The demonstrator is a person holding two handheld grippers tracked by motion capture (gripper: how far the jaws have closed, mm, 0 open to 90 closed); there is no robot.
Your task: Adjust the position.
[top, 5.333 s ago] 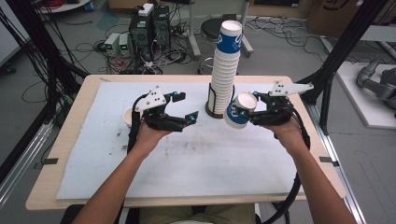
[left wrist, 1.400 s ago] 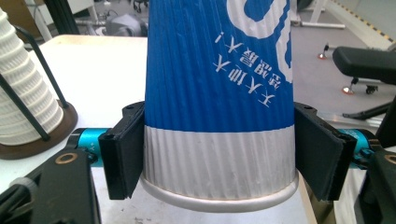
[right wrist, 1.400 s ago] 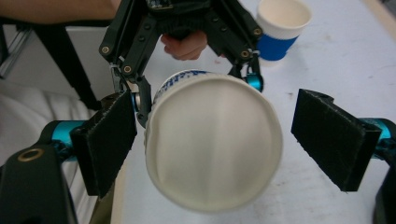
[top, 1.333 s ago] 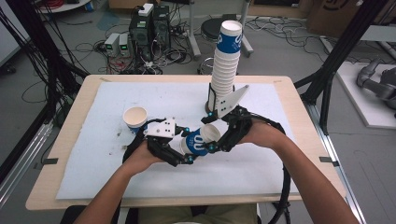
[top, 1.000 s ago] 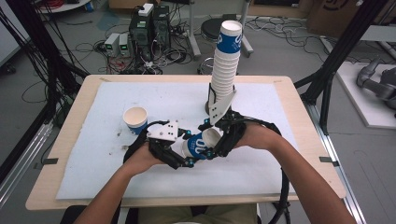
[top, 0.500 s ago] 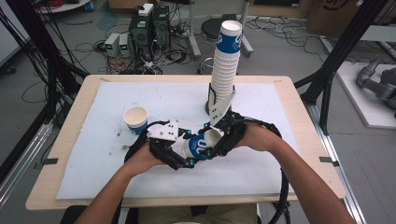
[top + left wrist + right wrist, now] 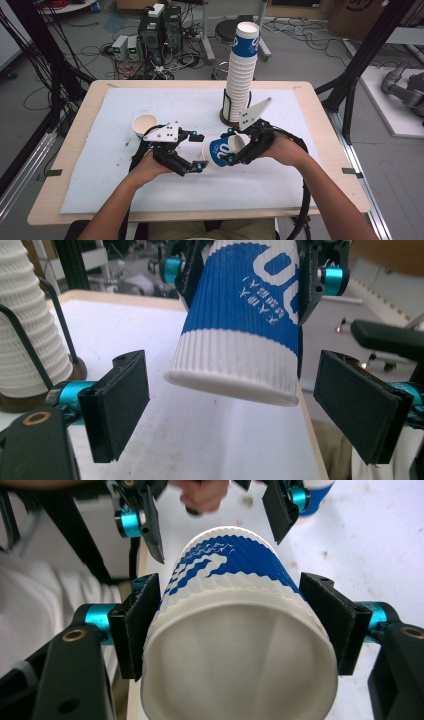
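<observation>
A blue-and-white ribbed paper cup (image 7: 222,150) hangs on its side above the white mat, between both hands. My right gripper (image 7: 228,146) is shut on it near the rim, and in the right gripper view its pads (image 7: 137,630) press both sides of the cup (image 7: 235,645). My left gripper (image 7: 199,150) faces the cup's base. Its jaws have just been opening, and in the left gripper view the pads (image 7: 120,400) stand wide on either side of the cup's base (image 7: 245,315) without touching it.
A tall stack of the same cups (image 7: 242,75) stands in a wire holder at the back centre of the mat, also visible as the stack (image 7: 30,330). A single upright cup (image 7: 145,125) stands just behind my left hand. The wooden table edge (image 7: 200,215) runs in front.
The left jaws have spread apart and let go of the cup's base. The right jaws have closed on the cup's rim end. Neither hand has shifted noticeably.
</observation>
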